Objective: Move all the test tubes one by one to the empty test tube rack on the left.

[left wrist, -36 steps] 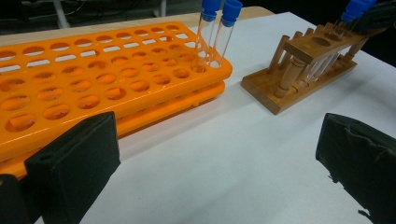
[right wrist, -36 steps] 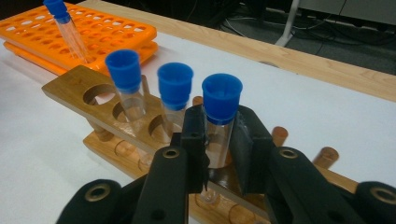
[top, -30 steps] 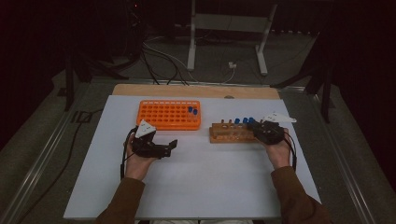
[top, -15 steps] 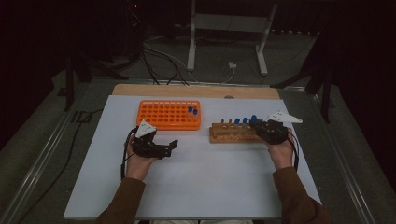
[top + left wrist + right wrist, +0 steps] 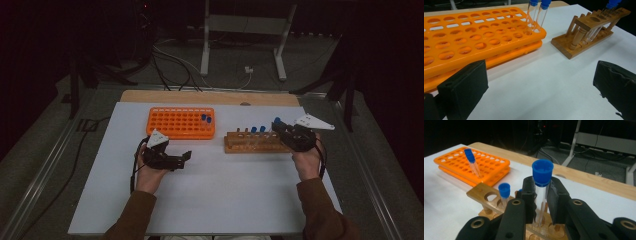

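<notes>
My right gripper (image 5: 281, 131) hovers over the right end of the wooden rack (image 5: 250, 145), shut on a clear test tube with a blue cap (image 5: 542, 172). The tube stands upright between the jaws (image 5: 541, 197), its lower end just above the rack's holes. Two more blue-capped tubes (image 5: 258, 130) stand in the wooden rack (image 5: 481, 192). The orange rack (image 5: 181, 123) holds two blue-capped tubes (image 5: 205, 119) at its right end. My left gripper (image 5: 176, 160) rests on the white mat in front of the orange rack (image 5: 474, 42), open, nothing between its pads (image 5: 464, 85).
The white mat (image 5: 215, 200) covers a wooden tabletop (image 5: 210, 97). Cables and a metal stand's legs (image 5: 240, 45) lie on the floor beyond the far edge. Dark rails run along both sides of the table.
My right gripper has risen with the blue-capped tube, lifting it up out of the wooden rack. The left hand has stayed put.
</notes>
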{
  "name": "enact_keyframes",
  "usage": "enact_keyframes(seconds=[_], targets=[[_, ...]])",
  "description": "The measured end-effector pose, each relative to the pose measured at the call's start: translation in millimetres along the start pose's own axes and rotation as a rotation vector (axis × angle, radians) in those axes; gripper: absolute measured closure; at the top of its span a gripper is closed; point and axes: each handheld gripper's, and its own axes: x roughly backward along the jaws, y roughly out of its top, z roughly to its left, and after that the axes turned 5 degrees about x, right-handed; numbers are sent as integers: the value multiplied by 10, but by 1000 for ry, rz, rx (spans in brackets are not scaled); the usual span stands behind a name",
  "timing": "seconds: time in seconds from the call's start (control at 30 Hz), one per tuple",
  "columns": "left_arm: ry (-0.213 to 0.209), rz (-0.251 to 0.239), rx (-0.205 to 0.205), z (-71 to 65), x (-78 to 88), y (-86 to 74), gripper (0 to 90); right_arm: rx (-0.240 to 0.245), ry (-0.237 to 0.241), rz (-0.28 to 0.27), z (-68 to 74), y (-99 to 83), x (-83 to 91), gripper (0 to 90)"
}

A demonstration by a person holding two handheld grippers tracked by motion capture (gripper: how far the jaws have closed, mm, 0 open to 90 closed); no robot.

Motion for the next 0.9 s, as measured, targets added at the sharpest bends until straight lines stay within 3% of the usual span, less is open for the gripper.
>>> enact_keyframes(seconds=[0.33,0.73,0.9], targets=[[-15,7,-9,-18,-21,-4,7,-7,36,-28,29,132,156,768],[-68,-9,-15,-133,-53,11,8,-13,104,8,205,-31,119,767],[-71,-18,-23,-239,-74,62,8,-19,128,34,269,-73,52,768]])
